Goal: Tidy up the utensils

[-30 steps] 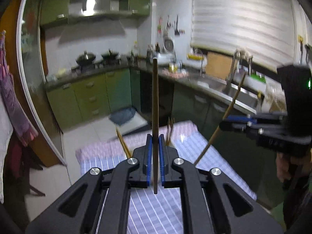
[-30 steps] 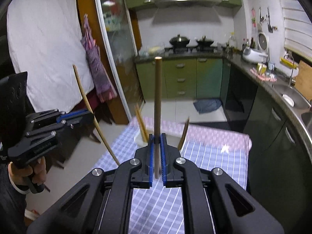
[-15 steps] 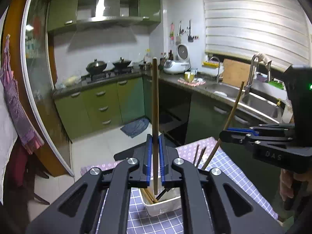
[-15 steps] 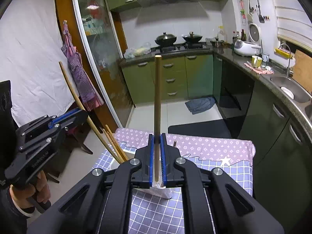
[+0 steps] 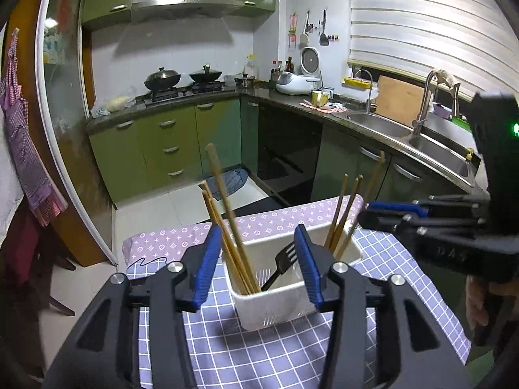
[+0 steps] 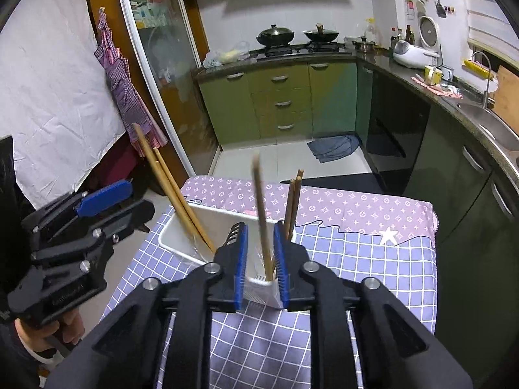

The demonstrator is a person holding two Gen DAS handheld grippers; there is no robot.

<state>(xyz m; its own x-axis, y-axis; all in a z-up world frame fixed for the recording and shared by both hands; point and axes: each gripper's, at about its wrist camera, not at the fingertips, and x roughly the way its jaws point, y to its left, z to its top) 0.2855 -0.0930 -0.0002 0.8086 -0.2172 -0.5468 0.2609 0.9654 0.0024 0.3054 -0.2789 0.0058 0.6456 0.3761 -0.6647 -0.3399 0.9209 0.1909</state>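
A white utensil basket [image 5: 292, 304] stands on the checked tablecloth and also shows in the right wrist view [image 6: 181, 246]. It holds wooden chopsticks at its left end [image 5: 227, 227], more at its right end [image 5: 343, 217] and a black fork [image 5: 282, 264]. My left gripper [image 5: 256, 265] is open and empty just above the basket. My right gripper [image 6: 261, 267] is open over the basket's near end; a blurred chopstick [image 6: 261, 214] stands loose between its pads, its tip in the basket.
The table [image 6: 356, 259] has a purple cloth edge at the far side. Beyond it are green kitchen cabinets [image 5: 168, 149], a stove with woks and a sink counter [image 5: 405, 136] at the right. A glass door [image 5: 61, 129] stands at the left.
Both grippers were shut on upright chopsticks. Both have lowered to the basket and opened; the left chopstick now rests in the basket and the right one is dropping in.
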